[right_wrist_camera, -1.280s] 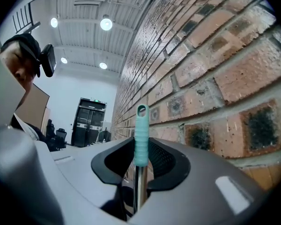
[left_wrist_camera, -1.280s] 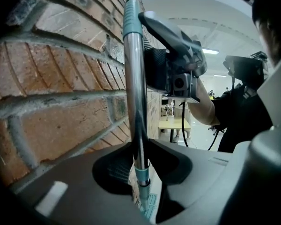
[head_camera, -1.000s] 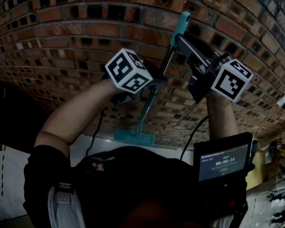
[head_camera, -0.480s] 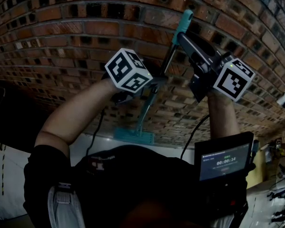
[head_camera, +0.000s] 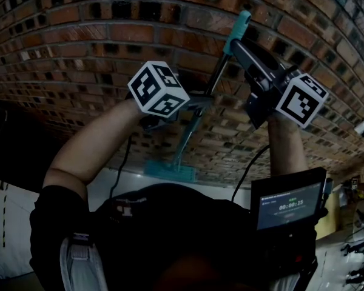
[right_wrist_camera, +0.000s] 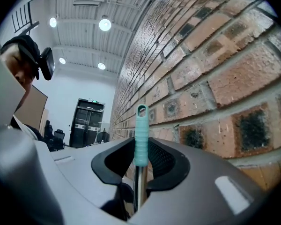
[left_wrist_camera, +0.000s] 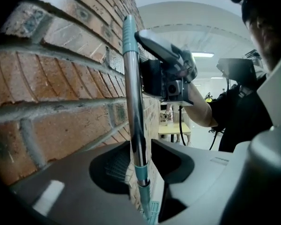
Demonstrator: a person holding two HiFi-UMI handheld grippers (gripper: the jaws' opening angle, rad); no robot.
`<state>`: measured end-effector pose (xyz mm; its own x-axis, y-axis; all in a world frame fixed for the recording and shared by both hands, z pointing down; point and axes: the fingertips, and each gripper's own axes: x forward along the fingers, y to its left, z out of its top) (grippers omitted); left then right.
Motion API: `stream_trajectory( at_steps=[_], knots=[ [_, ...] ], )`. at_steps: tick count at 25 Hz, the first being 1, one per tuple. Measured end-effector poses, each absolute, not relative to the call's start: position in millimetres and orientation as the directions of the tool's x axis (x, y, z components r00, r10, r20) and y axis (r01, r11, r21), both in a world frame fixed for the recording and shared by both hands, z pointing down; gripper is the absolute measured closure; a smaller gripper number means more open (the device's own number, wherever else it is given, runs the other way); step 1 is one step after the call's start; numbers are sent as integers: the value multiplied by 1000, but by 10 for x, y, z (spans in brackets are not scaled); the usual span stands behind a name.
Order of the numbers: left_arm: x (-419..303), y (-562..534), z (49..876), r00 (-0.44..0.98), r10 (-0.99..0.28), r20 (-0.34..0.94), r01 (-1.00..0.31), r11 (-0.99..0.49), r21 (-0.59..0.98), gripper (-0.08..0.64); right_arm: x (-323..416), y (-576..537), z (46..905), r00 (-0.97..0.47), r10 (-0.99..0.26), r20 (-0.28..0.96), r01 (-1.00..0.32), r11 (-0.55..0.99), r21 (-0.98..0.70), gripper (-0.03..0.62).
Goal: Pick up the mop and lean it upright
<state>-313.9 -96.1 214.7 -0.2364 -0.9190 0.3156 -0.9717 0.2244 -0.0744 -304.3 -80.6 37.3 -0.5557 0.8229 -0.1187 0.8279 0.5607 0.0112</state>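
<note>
While our right gripper (right_wrist_camera: 140,154) clamps it, the teal-handled metal mop (head_camera: 220,69) stands upright, handle up. Our left gripper (left_wrist_camera: 139,161) has its jaws opening round the pole.

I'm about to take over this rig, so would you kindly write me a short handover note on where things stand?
Left gripper: fingers opening, with the mop pole between them and a gap on one side.
Right gripper: shut on the teal grip at the pole's top end.
Mop: upright against the brick wall, mop head down on the floor by the wall.
Done: lifted and stood up.
Left: release the right gripper gently and check that the mop leans unaided.
</note>
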Motion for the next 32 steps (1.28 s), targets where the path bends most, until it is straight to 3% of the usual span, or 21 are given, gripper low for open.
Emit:
stream_trajectory(
  at_steps=[3,15,22,32],
  knots=[
    [-3096,-825,2078,-229,-930,287,-973,221,-62,397,-3064,-847,395,-564,817,-117,823,568,1,485],
    [-2995,261,1810,-349,-934,74,-937,349,-14,412,-3050,-941,537,-586,803,-108,809,587,-28,485],
    [-3052,773,1873,-472,-881,-22,-880,470,73,524,-3005,-932,587,-581,807,-107,812,583,-11,485],
    [-3041,865,1934,-514,-856,-55,-856,508,91,540,-2926,-972,780,-578,809,-103,815,579,-21,485]
  ],
)
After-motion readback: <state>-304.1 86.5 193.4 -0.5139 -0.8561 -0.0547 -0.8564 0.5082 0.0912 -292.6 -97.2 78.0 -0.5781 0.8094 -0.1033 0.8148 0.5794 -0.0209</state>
